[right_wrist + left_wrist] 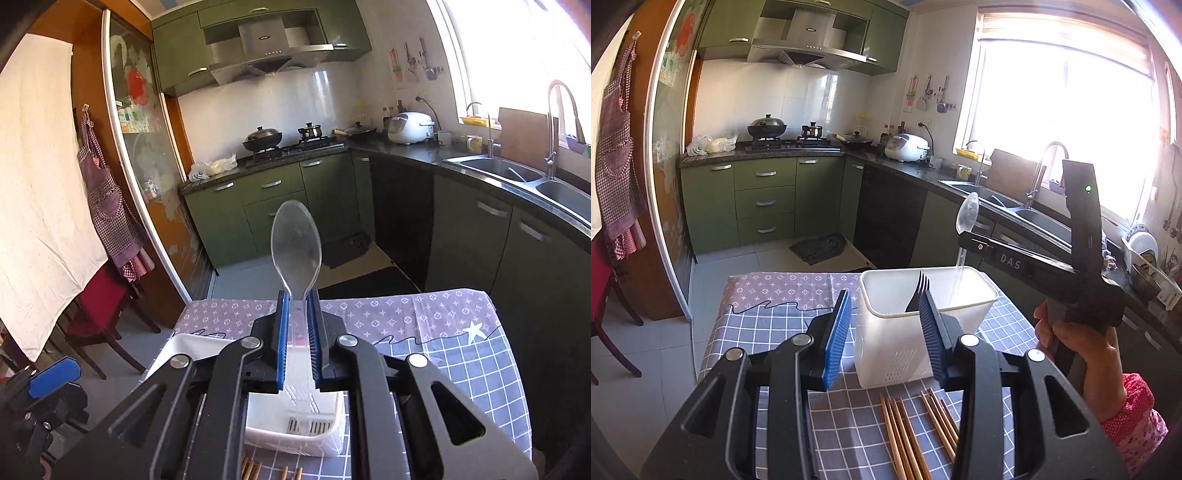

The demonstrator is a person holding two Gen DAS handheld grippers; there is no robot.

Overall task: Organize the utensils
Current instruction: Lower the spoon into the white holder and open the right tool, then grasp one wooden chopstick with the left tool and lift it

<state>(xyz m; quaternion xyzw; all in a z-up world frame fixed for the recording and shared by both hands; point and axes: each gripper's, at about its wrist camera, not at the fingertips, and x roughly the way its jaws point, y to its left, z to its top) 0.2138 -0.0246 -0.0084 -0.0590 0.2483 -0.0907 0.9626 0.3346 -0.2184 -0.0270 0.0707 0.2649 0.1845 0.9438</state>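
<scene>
The clear plastic spoon (295, 243) stands bowl-up above the white utensil basket (960, 291), its handle pinched by the right gripper (298, 314), which a hand (1078, 343) holds beside the basket. The left gripper (884, 317) hangs before the basket, jaws spread and empty. Only the left view shows the black fork (918, 291) inside and the chopsticks (908, 435) lying before the basket.

The chopsticks (916, 435) run off the bottom edge. The black fork (918, 295) is half hidden inside the white basket (886, 354).
</scene>
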